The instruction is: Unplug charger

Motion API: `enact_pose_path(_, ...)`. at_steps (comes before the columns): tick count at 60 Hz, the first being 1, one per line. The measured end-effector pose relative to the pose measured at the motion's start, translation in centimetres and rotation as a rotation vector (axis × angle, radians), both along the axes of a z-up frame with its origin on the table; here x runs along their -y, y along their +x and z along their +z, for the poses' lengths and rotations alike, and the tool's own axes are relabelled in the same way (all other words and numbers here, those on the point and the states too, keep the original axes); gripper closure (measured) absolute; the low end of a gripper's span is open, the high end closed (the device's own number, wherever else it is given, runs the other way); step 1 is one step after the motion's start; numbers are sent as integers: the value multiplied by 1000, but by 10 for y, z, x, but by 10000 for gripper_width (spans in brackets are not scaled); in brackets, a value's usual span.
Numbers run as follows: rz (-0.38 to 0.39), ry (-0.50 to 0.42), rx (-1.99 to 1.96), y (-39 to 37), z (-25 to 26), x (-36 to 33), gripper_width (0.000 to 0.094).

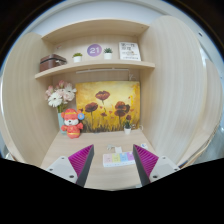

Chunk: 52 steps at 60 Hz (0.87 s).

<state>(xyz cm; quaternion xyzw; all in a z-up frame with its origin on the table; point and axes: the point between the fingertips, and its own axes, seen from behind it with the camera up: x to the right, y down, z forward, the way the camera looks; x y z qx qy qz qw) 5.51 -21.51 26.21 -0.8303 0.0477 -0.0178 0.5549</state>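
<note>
My gripper (pixel 113 165) is open, its two magenta pads (pixel 82 163) standing wide apart above a light wooden desk (pixel 70 145). A small white item with pastel squares (pixel 116 157) lies flat on the desk between the fingers, just ahead of them, touching neither. I cannot make out a charger or a plug anywhere in the view.
A painting of red flowers on yellow (pixel 107 108) leans on the back wall. An orange plush toy (pixel 71 124) and white flowers (pixel 58 97) stand at the left. A shelf (pixel 95 67) above holds small pots, a purple clock and a frame. Side panels enclose the desk.
</note>
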Motion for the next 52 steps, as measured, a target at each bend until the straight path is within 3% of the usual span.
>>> enact_pose_path(10,79,-75,-26,-62,-28,49,159)
enact_pose_path(25,145,-90,1,-101,-35,81,150)
enact_pose_path(52,185,-118,13,-110,-43,102,152)
